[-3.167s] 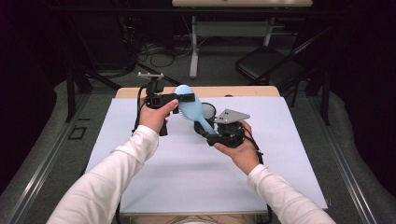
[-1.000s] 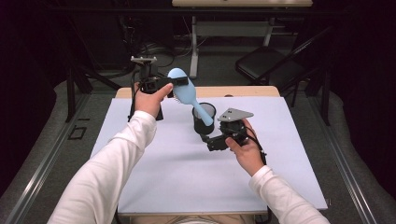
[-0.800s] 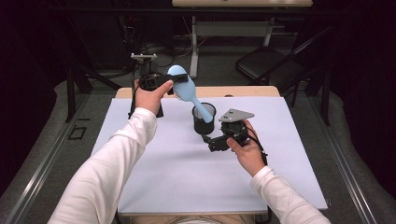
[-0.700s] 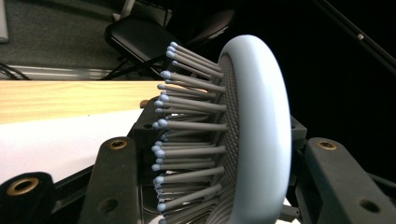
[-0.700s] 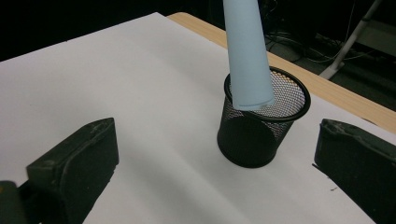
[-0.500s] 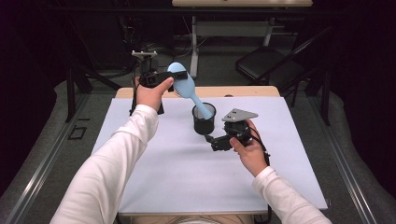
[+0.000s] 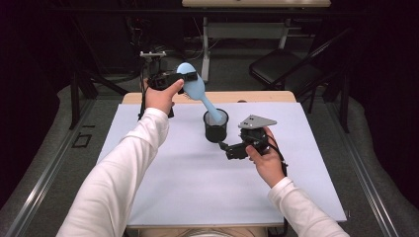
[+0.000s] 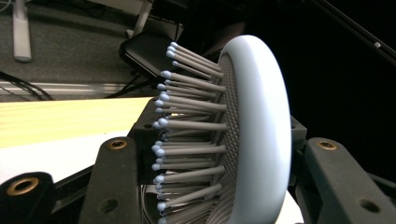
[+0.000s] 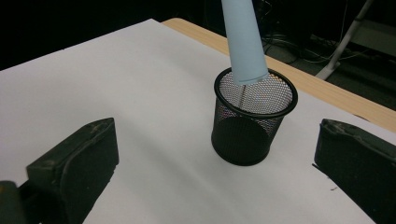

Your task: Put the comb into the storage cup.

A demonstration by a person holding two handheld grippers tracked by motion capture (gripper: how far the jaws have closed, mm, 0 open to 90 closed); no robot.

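A light blue hairbrush [image 7: 191, 83] hangs tilted over the far part of the table, and my left gripper [image 7: 184, 79] is shut on its head. In the left gripper view the bristled head [image 8: 254, 130] sits between the black jaws of the left gripper [image 8: 219, 179]. The brush handle [image 9: 243, 42] slopes down, and its tip is just inside the rim of a black mesh cup [image 7: 216, 127]. The cup [image 9: 250, 126] stands upright on the white sheet. My right gripper [image 7: 225, 147] is open just to the near right of the cup, and nothing is between the jaws of the right gripper [image 9: 217, 170].
A white sheet [image 7: 197, 182] covers most of the table, and a strip of wooden tabletop [image 7: 257, 97] shows along the far edge. A black chair [image 7: 281, 66] and a white table leg [image 7: 205, 49] stand on the floor behind the table.
My left hand has lifted the brush and carried it farther from me, so it stands steeper with its handle tip in the cup. My right gripper has drawn back a little from the cup.
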